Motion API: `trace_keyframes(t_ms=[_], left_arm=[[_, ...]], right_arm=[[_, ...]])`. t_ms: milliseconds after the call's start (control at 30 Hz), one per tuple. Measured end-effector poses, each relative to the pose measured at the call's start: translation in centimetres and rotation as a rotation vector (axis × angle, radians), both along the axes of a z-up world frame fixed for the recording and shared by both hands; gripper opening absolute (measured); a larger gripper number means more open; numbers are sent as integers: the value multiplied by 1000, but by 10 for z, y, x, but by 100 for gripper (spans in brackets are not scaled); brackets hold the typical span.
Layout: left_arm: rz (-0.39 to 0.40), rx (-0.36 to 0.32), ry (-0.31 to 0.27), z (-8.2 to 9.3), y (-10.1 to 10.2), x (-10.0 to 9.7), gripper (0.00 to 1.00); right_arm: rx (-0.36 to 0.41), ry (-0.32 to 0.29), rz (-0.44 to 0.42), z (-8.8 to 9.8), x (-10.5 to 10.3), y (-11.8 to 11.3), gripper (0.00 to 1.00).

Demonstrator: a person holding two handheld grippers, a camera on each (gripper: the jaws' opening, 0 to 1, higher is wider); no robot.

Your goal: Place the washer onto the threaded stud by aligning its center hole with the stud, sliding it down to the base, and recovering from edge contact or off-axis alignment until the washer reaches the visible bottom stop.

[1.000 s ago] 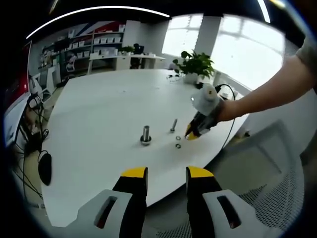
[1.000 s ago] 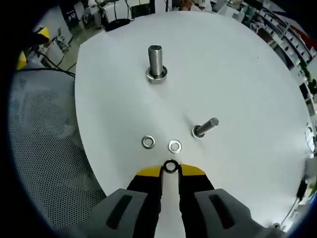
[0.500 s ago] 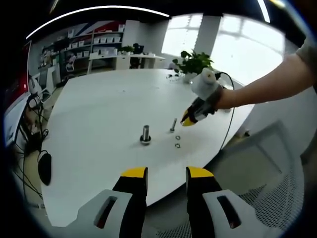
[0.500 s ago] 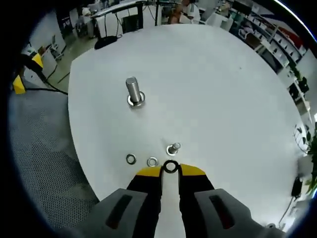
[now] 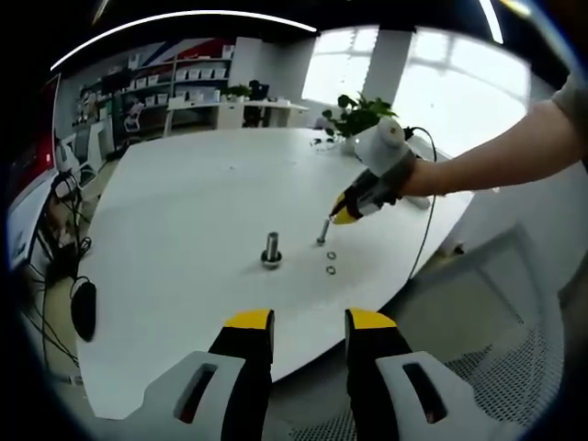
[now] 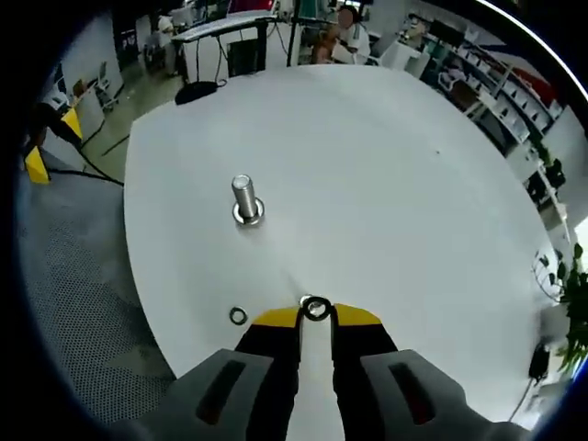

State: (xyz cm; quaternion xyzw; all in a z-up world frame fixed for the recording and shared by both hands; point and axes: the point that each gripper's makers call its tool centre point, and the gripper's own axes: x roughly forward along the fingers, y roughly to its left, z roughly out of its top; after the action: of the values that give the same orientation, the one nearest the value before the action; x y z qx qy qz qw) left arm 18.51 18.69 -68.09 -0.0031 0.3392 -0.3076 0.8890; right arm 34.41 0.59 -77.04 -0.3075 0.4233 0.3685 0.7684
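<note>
A round white table (image 5: 184, 202) carries an upright threaded stud (image 5: 271, 250), a smaller bolt (image 5: 322, 231) near it, and two loose washers (image 5: 330, 262).

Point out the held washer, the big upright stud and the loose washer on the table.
held washer (image 6: 316, 309), right gripper view, on its ring between the tool tips
big upright stud (image 6: 243, 196), right gripper view, on its shaft
loose washer (image 6: 238, 316), right gripper view, on its ring, lying flat on the table
</note>
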Motion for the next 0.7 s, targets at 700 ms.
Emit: trace_keyframes(t_ms=[700], left_arm=[[-5, -5, -3, 1, -2, 0, 29]], right_arm=[[-34, 40, 8, -11, 3, 1, 14]])
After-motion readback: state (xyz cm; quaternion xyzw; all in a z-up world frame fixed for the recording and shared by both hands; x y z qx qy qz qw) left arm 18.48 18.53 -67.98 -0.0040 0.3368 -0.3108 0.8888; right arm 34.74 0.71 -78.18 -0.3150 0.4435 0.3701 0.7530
